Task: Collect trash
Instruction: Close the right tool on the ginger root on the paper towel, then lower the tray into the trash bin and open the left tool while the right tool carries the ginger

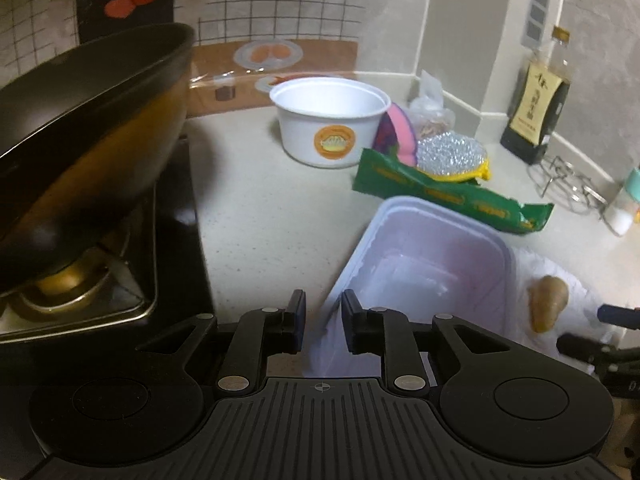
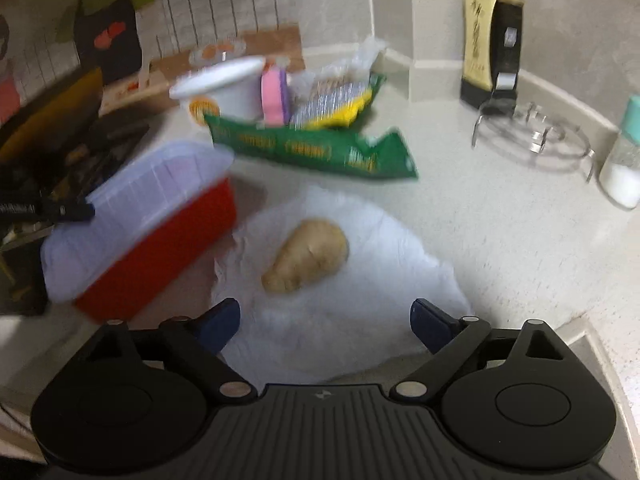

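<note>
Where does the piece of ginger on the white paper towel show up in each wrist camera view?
Left wrist view: ginger at the lower right, right of the plastic container.
Right wrist view: ginger near the centre, on the paper towel, ahead of the open right claw.
Shared landmark: the green wrapper, lying beyond the ginger in both.
</note>
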Demonstrator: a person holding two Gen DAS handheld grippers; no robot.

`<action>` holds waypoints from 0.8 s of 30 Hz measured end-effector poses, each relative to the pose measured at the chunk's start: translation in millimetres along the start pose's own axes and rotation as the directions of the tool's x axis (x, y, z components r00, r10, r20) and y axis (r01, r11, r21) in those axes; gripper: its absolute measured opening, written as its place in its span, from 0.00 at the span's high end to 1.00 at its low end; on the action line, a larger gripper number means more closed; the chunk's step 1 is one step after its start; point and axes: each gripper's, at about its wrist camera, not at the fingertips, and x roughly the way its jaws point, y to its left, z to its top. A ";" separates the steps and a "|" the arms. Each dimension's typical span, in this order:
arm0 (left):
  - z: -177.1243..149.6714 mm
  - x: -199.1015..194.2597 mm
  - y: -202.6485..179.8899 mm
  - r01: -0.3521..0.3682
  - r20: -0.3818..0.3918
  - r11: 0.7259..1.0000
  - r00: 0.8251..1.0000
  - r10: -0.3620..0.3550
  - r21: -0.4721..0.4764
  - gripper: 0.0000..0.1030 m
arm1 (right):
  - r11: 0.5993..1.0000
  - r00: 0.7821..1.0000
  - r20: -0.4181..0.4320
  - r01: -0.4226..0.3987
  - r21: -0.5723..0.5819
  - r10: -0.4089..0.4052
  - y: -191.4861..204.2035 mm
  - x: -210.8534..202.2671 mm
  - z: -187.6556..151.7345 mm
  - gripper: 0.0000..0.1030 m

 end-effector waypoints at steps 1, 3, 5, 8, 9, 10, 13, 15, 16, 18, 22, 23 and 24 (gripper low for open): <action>-0.1 -1.7 2.6 0.018 -0.001 1.000 1.000 -0.018 -0.011 0.78 | 1.000 1.000 0.029 0.009 0.002 -0.009 2.3 -4.1 1.5 0.13; -1.7 -4.3 5.4 0.044 -0.008 0.999 0.999 -0.044 -0.021 0.78 | 1.000 0.996 0.083 0.019 -0.004 -0.018 8.3 -10.0 6.6 0.17; -5.8 -6.1 4.6 0.053 -0.012 0.999 0.999 -0.053 -0.009 0.78 | 1.000 0.994 0.104 0.020 0.001 -0.021 14.2 -9.0 14.2 0.24; -11.7 -5.6 5.6 0.054 -0.028 0.999 0.998 -0.054 -0.005 0.78 | 0.999 0.995 0.091 0.032 0.026 -0.034 21.3 4.5 23.2 0.33; -13.9 -5.4 6.5 0.055 -0.033 0.998 0.998 -0.055 -0.005 0.78 | 0.998 0.995 0.083 0.045 0.038 -0.048 23.0 10.6 25.1 0.36; -16.2 -5.5 6.8 0.060 -0.037 0.998 0.998 -0.060 -0.004 0.78 | 0.997 0.995 0.073 0.060 0.052 -0.064 24.2 16.7 26.7 0.39; -21.5 -5.3 7.3 0.087 -0.041 0.996 0.995 -0.087 0.005 0.77 | 0.991 0.995 0.031 0.087 0.097 -0.090 23.0 30.5 27.3 0.49; -22.9 -2.9 7.8 0.106 -0.041 0.994 0.994 -0.106 0.011 0.77 | 0.986 0.995 -0.003 0.100 0.130 -0.101 21.2 35.5 27.4 0.60; -22.6 -0.2 8.1 0.113 -0.047 0.993 0.993 -0.113 0.015 0.77 | 0.985 0.994 -0.011 0.107 0.138 -0.106 21.4 34.8 27.5 0.60; -21.0 3.2 9.1 0.121 -0.052 0.992 0.992 -0.119 0.024 0.77 | 0.984 0.996 -0.019 0.087 0.155 -0.085 22.0 29.8 26.6 0.60; -19.4 10.9 12.5 0.175 -0.073 0.984 0.982 -0.172 0.026 0.81 | 0.985 0.995 0.017 0.092 0.146 -0.096 32.9 9.9 25.2 0.60; -18.8 13.0 13.7 0.187 -0.080 0.982 0.979 -0.185 0.025 0.83 | 0.985 0.995 0.026 0.091 0.148 -0.096 35.4 4.4 26.0 0.60; -19.2 14.0 14.4 0.190 -0.087 0.982 0.978 -0.187 0.022 0.84 | 0.984 0.995 0.034 0.089 0.153 -0.095 37.1 -0.4 26.4 0.60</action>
